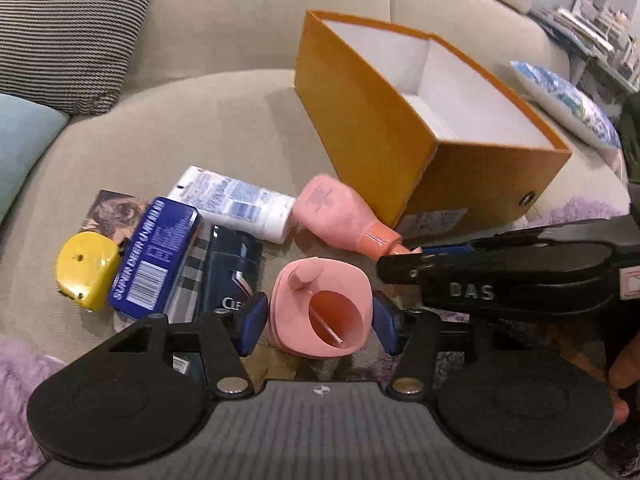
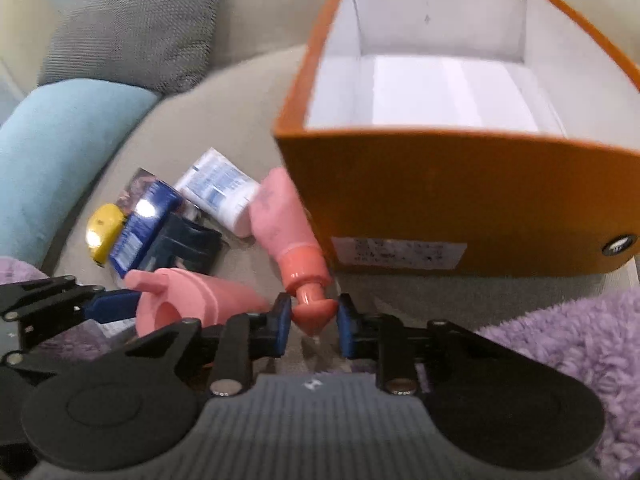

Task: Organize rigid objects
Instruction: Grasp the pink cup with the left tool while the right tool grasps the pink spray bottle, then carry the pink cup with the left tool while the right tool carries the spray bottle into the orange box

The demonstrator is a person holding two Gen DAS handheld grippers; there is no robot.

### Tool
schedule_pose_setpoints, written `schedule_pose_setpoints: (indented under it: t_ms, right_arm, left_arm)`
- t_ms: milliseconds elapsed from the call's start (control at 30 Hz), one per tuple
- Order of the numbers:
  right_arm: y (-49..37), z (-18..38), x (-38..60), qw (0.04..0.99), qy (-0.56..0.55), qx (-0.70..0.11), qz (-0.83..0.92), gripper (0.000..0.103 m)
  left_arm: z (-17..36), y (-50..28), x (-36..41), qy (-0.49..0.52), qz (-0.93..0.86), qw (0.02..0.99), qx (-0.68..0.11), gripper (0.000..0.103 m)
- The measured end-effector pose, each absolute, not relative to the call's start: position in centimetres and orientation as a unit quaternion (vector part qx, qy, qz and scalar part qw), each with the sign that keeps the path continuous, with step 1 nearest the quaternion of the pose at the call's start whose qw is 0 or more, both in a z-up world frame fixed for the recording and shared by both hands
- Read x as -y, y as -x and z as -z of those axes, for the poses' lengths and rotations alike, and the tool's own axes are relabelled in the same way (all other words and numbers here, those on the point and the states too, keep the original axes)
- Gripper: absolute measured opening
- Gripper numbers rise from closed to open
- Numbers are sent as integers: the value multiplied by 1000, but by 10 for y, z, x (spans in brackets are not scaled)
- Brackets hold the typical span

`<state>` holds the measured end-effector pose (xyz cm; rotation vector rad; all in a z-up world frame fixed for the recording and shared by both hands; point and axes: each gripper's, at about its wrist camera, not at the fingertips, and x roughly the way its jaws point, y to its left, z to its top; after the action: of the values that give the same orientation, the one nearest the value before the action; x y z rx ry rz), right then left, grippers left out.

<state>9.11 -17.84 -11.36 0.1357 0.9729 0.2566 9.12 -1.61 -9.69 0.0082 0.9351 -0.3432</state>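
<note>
Pink bottle (image 2: 286,220): lies on sofa against orange box (image 2: 460,208). Likely light, stiff, slick plastic; take by neck. Right gripper (image 2: 313,320) jaws flank its nozzle, contact unclear. Left gripper (image 1: 320,322) straddles pink cap (image 1: 322,312), apart.

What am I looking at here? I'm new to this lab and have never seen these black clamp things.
They are two hand-held grippers, each carried by a person, with a camera looking along its two blue-padded fingers. One picture is from the left gripper, the other from the right gripper. On the beige sofa lies a pile: a yellow tape measure, a blue tin, a white tube, a dark box and a pink bottle, beside an empty orange box. The left gripper straddles a pink cap; the right one straddles the bottle's nozzle. I cannot tell whether either is gripping yet.
</note>
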Motion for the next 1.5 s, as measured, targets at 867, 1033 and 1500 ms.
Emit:
schedule_pose_setpoints:
  t_ms: [867, 1033, 1500]
  right_arm:
    - [-34, -29, 208, 957, -38, -261, -123, 25]
    - [-46, -53, 232, 965, -48, -239, -97, 25]
    - [-100, -12, 289, 946, -110, -300, -61, 25]
  left_arm:
    - [-38, -98, 9, 83, 210, 915, -334, 63]
    - [-57, -111, 40, 30, 278, 912, -300, 63]
    - [-4, -182, 120, -152, 359, 840, -377, 63]
